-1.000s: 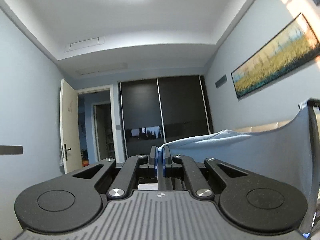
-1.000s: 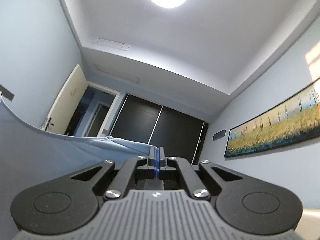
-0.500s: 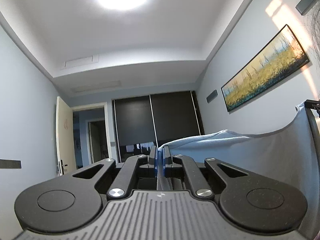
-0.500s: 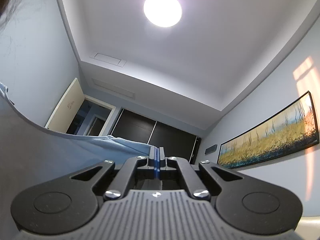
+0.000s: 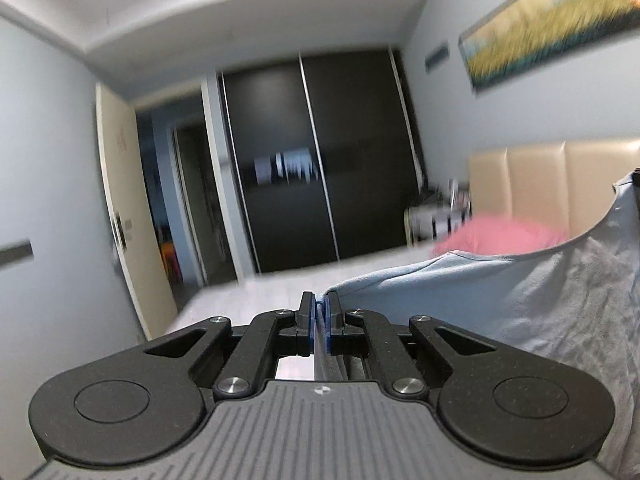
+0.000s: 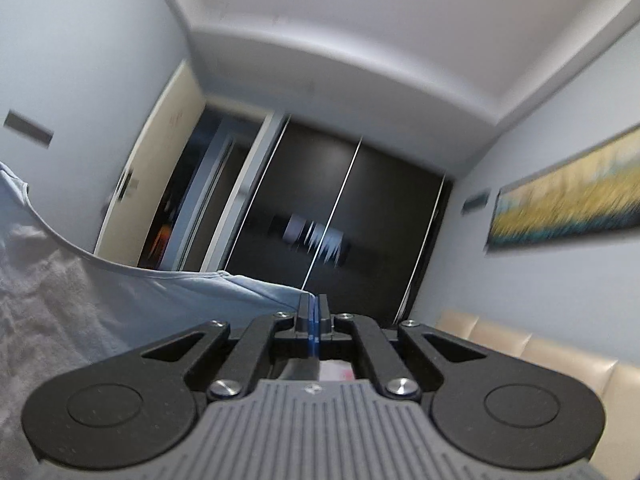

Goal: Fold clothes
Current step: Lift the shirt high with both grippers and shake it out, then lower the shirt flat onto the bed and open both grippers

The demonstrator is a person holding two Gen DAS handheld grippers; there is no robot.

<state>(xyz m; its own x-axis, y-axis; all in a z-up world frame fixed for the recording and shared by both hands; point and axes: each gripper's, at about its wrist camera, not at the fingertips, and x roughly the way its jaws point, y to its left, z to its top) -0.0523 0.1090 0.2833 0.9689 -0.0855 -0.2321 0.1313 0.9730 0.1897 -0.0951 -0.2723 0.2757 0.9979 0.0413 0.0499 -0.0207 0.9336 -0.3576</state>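
A light blue garment (image 5: 500, 304) hangs stretched in the air between my two grippers. My left gripper (image 5: 319, 306) is shut on one top corner of it; the cloth runs off to the right in the left wrist view. My right gripper (image 6: 313, 306) is shut on the other top corner; the garment (image 6: 80, 304) runs off to the left in the right wrist view. Its upper edge sags in a curve between the two grips. Its lower part is hidden below both cameras.
A bed with a beige padded headboard (image 5: 552, 176) lies to the right, with a pink item (image 5: 500, 236) on it. A dark sliding wardrobe (image 5: 320, 160) and an open door (image 5: 128, 208) stand ahead. A long painting (image 6: 568, 204) hangs on the right wall.
Both grippers have tilted sharply downward with the garment still held; the ceiling light has left both views, and the bed, headboard and pink item have come into sight. The frames are motion-blurred.
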